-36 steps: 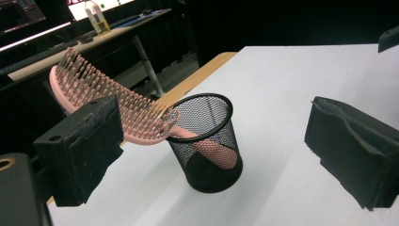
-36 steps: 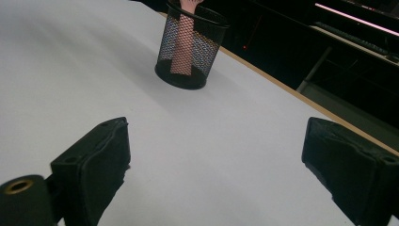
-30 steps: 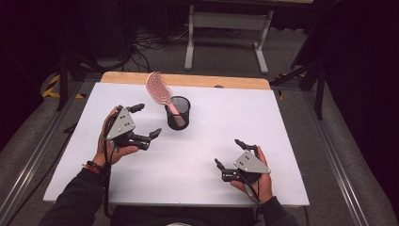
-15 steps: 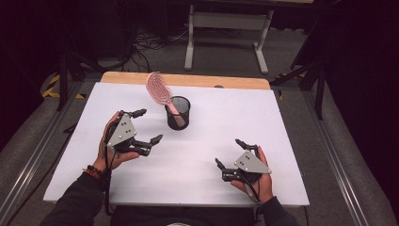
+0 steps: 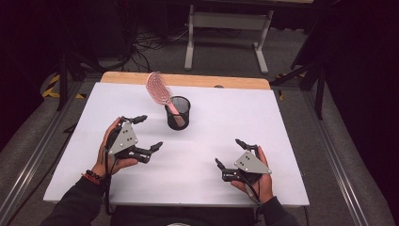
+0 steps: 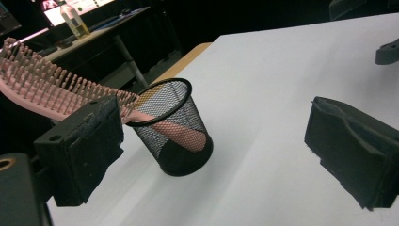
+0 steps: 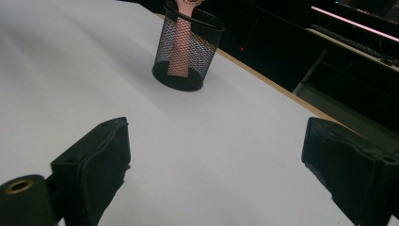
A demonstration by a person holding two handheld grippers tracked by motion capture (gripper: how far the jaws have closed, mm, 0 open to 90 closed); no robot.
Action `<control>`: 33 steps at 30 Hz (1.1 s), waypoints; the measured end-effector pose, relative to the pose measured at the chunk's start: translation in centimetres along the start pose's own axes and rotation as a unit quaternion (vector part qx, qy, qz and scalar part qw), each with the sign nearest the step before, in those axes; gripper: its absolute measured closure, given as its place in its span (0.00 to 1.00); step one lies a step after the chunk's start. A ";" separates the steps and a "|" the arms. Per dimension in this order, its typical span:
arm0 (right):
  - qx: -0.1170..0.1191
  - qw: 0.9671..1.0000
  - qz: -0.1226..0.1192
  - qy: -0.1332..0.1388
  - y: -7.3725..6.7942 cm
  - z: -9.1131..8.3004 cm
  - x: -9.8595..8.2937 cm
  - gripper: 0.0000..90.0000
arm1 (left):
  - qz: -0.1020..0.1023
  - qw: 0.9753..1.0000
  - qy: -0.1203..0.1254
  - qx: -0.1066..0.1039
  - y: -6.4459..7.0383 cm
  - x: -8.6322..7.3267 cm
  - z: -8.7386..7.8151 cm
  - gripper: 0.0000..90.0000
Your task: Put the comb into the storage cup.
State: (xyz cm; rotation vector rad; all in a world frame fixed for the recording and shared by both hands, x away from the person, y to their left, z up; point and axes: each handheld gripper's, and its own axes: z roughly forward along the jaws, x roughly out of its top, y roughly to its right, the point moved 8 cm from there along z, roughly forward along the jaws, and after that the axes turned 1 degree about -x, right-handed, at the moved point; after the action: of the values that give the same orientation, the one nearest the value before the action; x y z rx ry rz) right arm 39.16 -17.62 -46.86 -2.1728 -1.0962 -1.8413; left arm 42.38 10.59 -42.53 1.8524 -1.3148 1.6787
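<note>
The pink hairbrush (image 5: 158, 88) stands handle-down in the black mesh cup (image 5: 178, 114), toward the far edge of the tabletop (image 5: 291, 141), a bit left of its middle. Its bristle head sticks out and leans over the cup's left rim. I'd guess it's light, stiff plastic, and the smooth handle looks a bit slippery. The bristles would flex, so the neck just above the rim is probably the best spot to grab. The cup looks light too, so it may tip or lift along with the brush if nothing steadies it.

The left gripper (image 5: 144, 133) sits near the cup's left side, pointed at it, with its jaws spread wide and nothing between them. The right gripper (image 5: 229, 152) rests low near the front right corner, well apart from the cup, with its jaws also spread and empty.
</note>
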 end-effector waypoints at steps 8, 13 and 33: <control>0.001 1.000 -0.001 -0.001 -0.1 0.0 0.0 0.10 | 0.006 1.000 -0.008 -0.004 0.7 -0.8 0.0 0.07; 0.001 1.000 -0.001 -0.001 0.0 0.0 -0.1 0.10 | 0.009 1.000 -0.012 -0.006 0.9 -1.3 -0.2 0.07; 0.002 1.000 -0.001 0.000 0.0 0.0 0.0 0.10 | 0.002 0.999 -0.034 -0.016 2.2 -3.8 -1.0 0.07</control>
State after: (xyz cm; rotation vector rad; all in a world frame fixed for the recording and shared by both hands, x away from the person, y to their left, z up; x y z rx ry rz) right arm 39.14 -17.62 -46.90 -2.1698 -1.1016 -1.8381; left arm 40.50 11.76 -46.47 1.9036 -1.3657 1.6008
